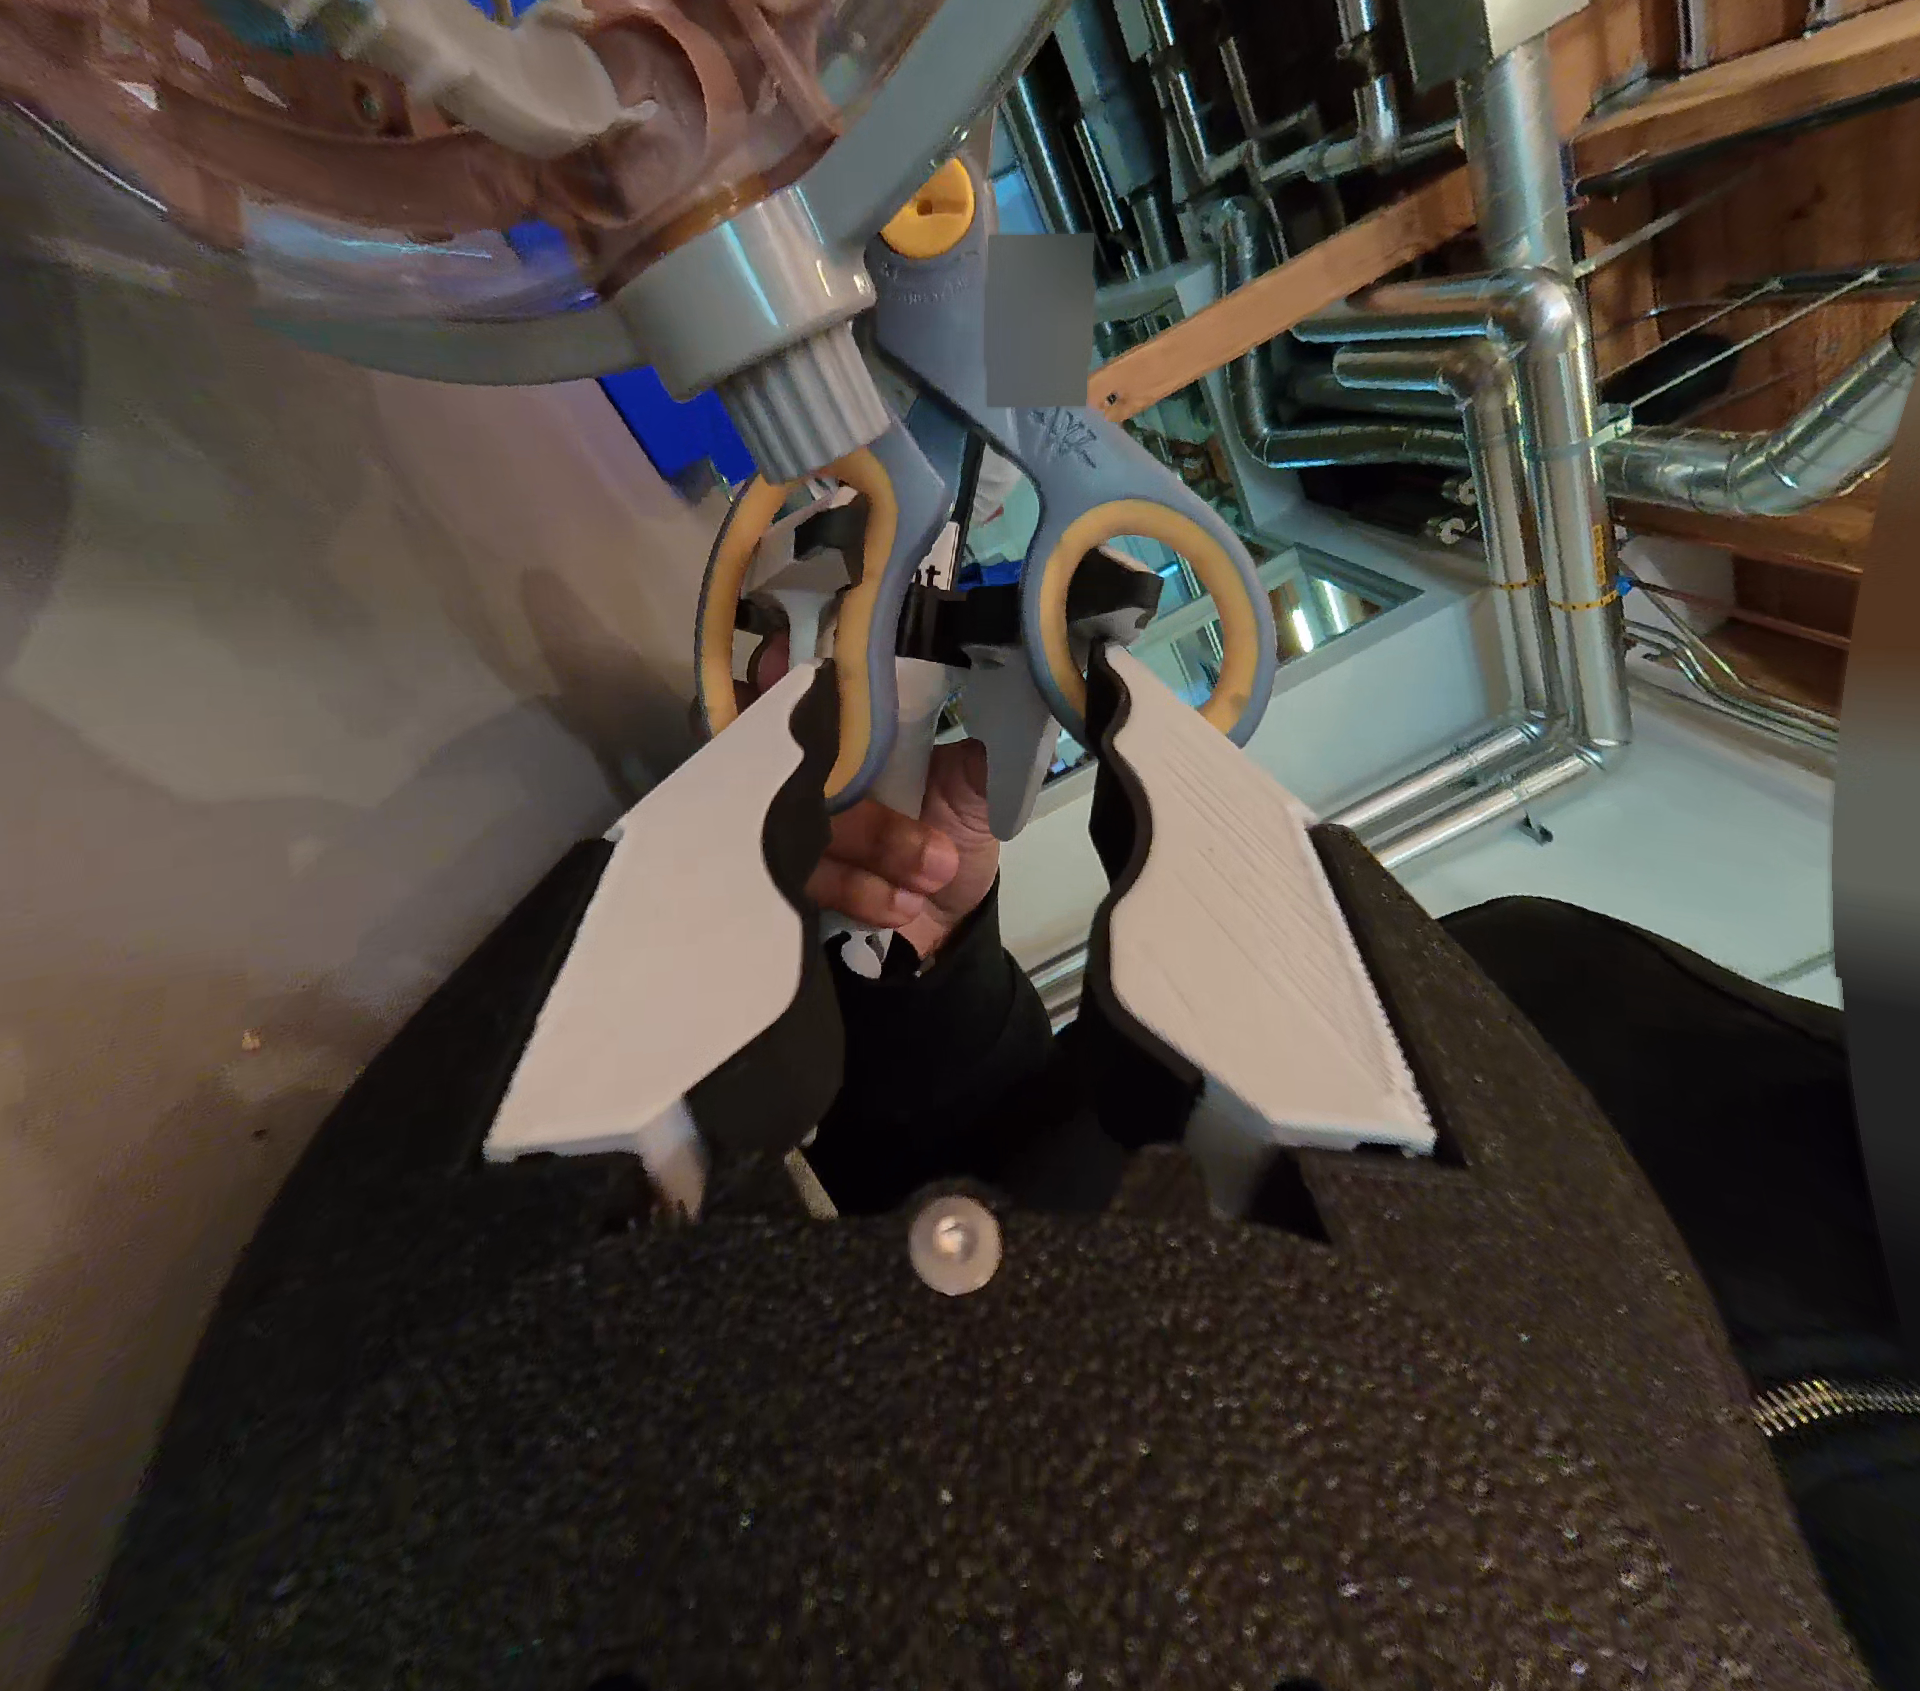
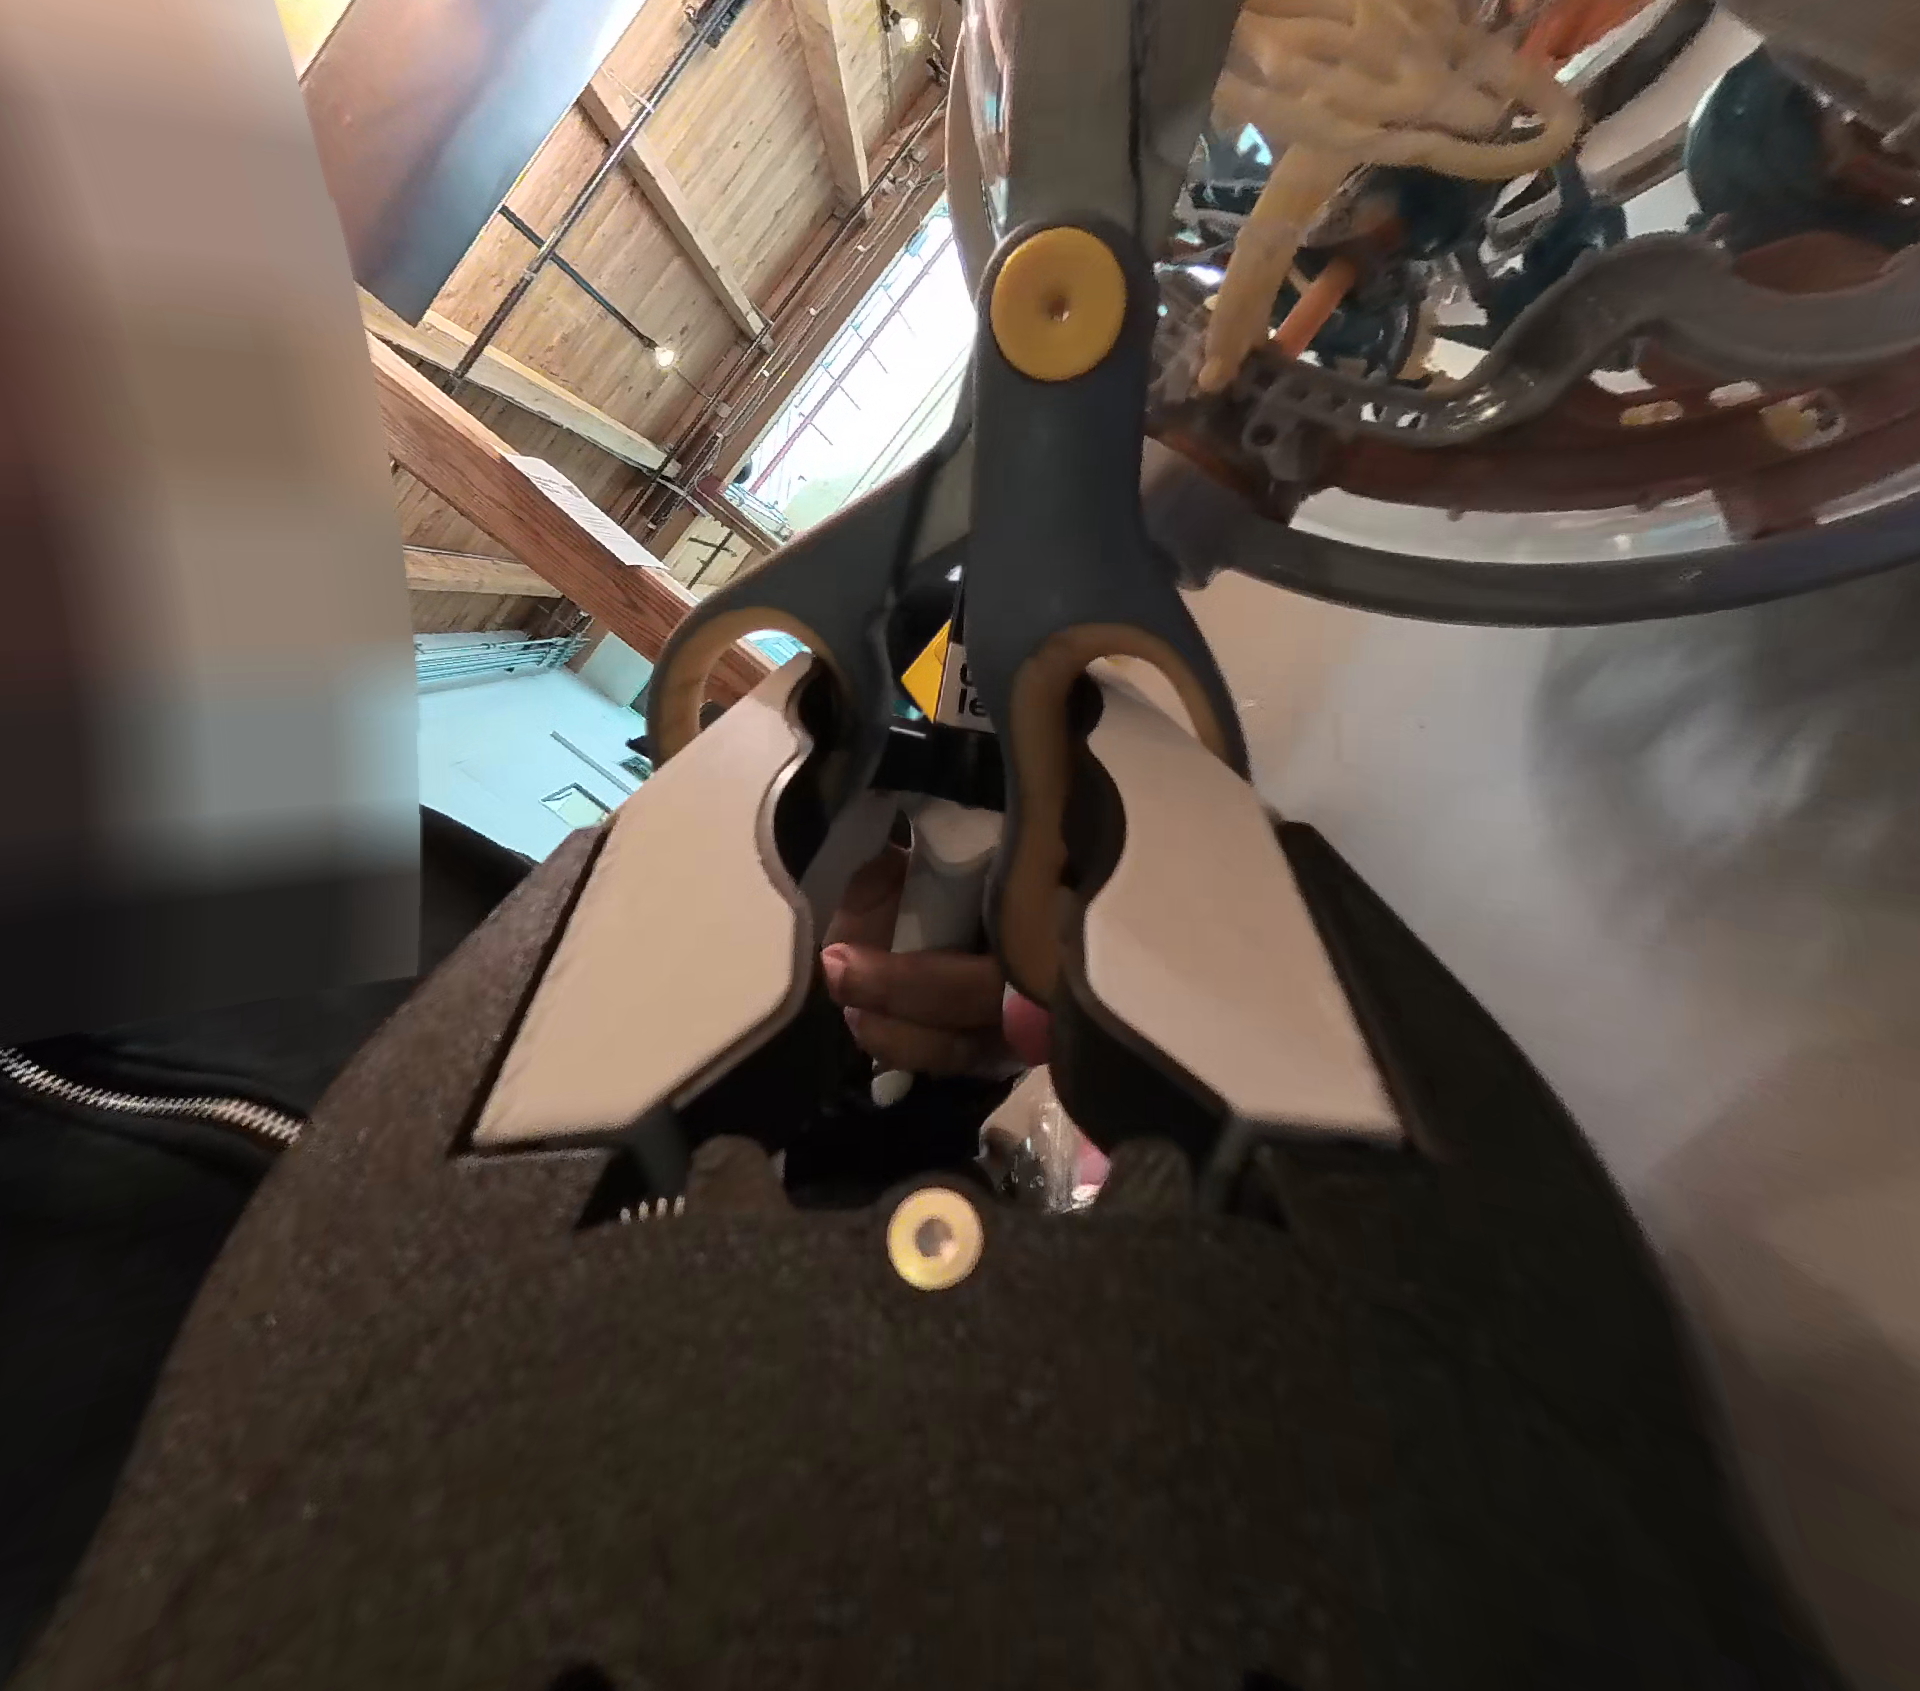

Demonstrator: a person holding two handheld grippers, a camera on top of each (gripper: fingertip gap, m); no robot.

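Observation:
Grey scissors with yellow-lined handle loops (image 1: 1039, 446) hang between my two grippers, which face each other. My left gripper (image 1: 956, 675) has its jaws apart, with one white fingertip at each loop. My right gripper (image 2: 945, 706) also has its jaws apart, with its fingertips at the same two loops of the scissors (image 2: 1060, 498) from the other side. The scissors' yellow pivot sits against a clear plastic ball (image 1: 520, 31) that has a grey ring, a grey knob (image 1: 769, 332) and a coloured maze inside. The ball also shows in the right wrist view (image 2: 1558, 187). The blades are hidden behind the ball.
A hand (image 1: 894, 862) holding the opposite gripper shows between my fingers in both views, as in the right wrist view (image 2: 914, 997). A black zipped sleeve (image 2: 156, 1101) is close by. Silver pipes (image 1: 1538, 415) and wooden beams (image 2: 623, 270) are overhead. A pale surface (image 1: 260, 706) lies alongside. My left and right fingertips are right by each other.

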